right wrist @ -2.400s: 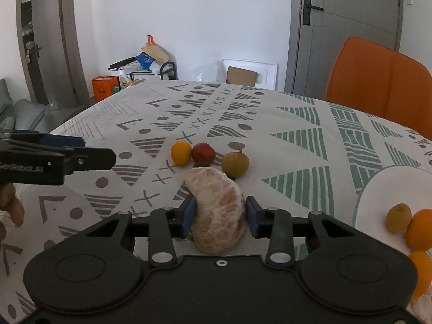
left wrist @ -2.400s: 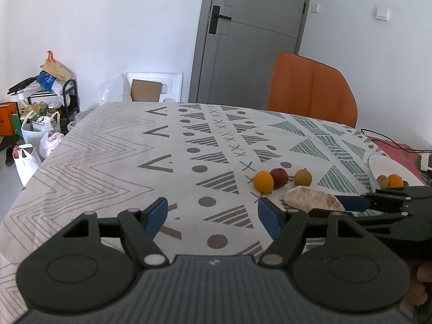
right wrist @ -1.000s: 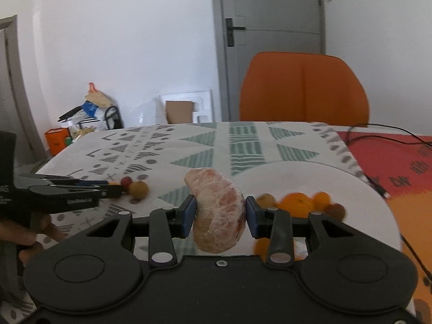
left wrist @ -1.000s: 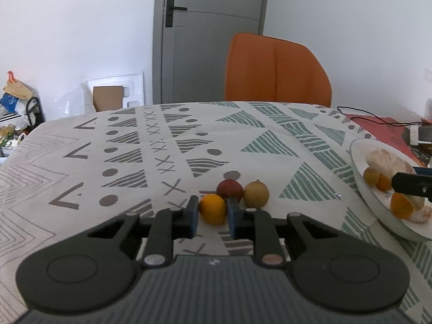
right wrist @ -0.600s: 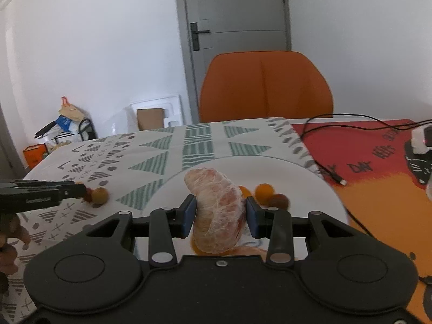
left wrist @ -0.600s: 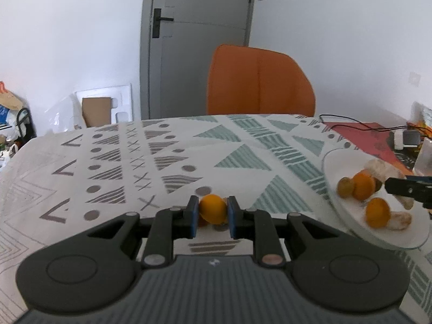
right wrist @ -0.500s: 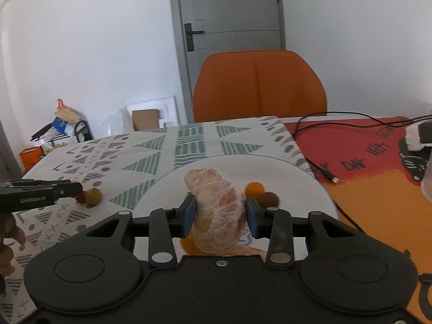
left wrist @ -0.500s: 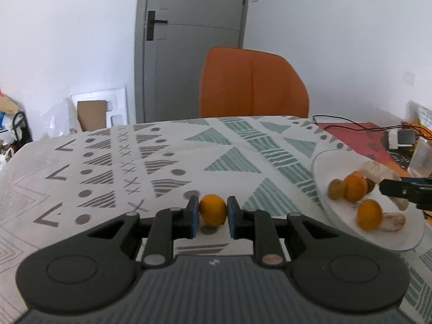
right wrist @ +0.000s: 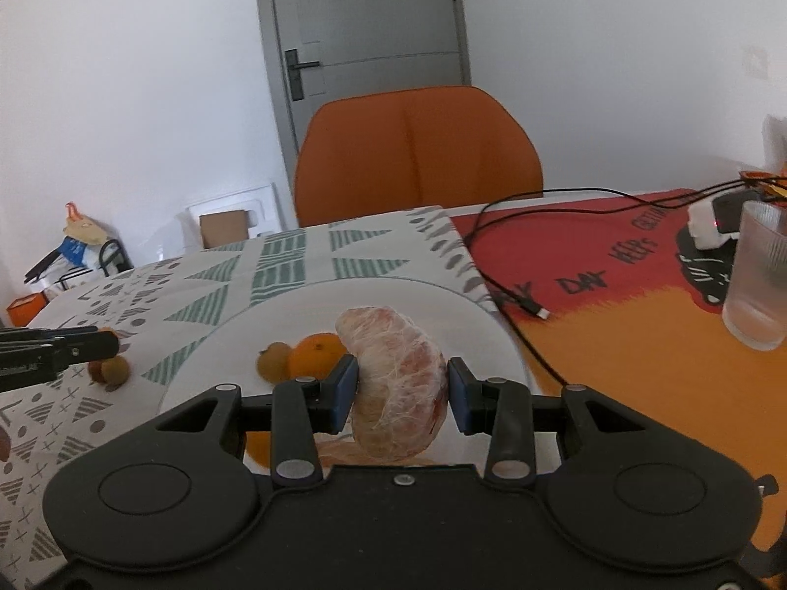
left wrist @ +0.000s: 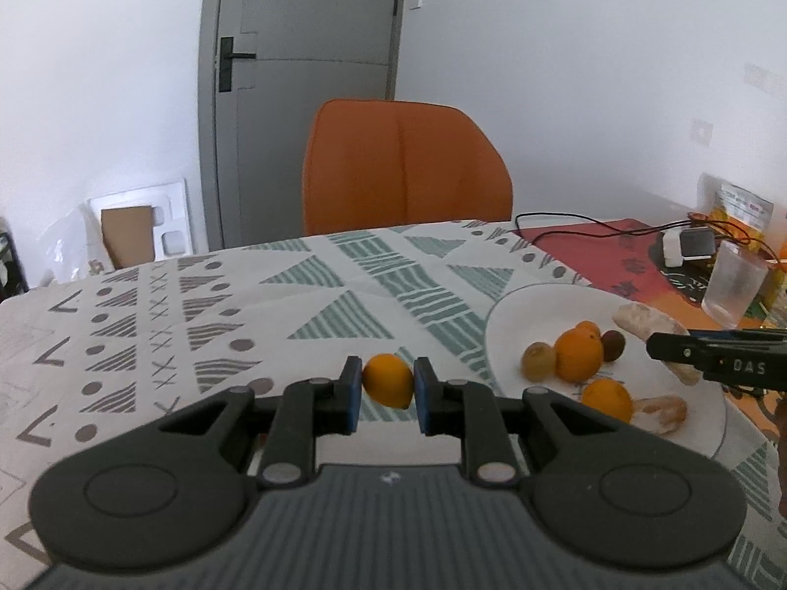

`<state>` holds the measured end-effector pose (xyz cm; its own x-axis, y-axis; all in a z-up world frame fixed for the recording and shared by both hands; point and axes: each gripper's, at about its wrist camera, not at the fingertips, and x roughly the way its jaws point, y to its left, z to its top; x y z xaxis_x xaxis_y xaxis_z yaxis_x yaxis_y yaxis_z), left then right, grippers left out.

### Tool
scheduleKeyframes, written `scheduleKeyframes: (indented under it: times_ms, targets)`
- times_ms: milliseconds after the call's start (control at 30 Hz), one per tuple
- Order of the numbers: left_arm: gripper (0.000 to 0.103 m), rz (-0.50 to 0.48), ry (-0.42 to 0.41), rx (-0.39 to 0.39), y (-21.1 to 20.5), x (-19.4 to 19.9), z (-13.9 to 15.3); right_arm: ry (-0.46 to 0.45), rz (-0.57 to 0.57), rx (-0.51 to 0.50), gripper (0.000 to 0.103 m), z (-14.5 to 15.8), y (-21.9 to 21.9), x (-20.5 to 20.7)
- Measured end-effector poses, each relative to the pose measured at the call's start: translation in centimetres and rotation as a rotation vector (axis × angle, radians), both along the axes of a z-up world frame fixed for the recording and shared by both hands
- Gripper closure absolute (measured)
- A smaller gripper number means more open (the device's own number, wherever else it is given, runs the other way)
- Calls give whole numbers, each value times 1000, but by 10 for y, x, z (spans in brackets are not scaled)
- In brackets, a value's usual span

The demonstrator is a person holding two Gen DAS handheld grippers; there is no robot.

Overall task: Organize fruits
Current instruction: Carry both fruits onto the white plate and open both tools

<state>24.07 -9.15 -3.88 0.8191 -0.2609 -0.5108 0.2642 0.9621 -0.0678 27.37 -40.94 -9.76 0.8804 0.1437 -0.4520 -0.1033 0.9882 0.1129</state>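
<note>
My left gripper (left wrist: 386, 388) is shut on a small orange fruit (left wrist: 387, 380) and holds it above the patterned tablecloth, left of the white plate (left wrist: 506, 324). The plate holds oranges (left wrist: 578, 356), a brownish fruit (left wrist: 537, 359), a dark fruit (left wrist: 614, 345) and a peeled piece (left wrist: 661, 410). My right gripper (right wrist: 401, 396) is shut on a peeled pomelo segment (right wrist: 398, 383) and holds it over the plate (right wrist: 472, 314). Two small fruits (right wrist: 112, 369) lie on the cloth beside the left gripper's fingers (right wrist: 59, 344).
An orange chair (left wrist: 403, 167) stands behind the table. A red-and-orange mat (right wrist: 615, 295) with a black cable (right wrist: 511, 290), a charger (right wrist: 713, 221) and a frosted glass (right wrist: 760, 275) lies right of the plate. Door and boxes are behind.
My left gripper closed on the small orange, lifted it off the cloth and swung right toward the plate. My right gripper carried the pomelo segment over the plate.
</note>
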Motion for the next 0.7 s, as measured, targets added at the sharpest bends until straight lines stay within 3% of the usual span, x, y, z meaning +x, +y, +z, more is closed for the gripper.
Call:
scheduleKeyframes:
  times_ms: [333,700]
  targets:
    - [83,-42,-8,-10,-21,0,3,-22,-61,-3,63,2,-13,4]
    - [83,-98,-6,-11,-46,-2,3,-12,-18,-12,59,-3,-5,-1]
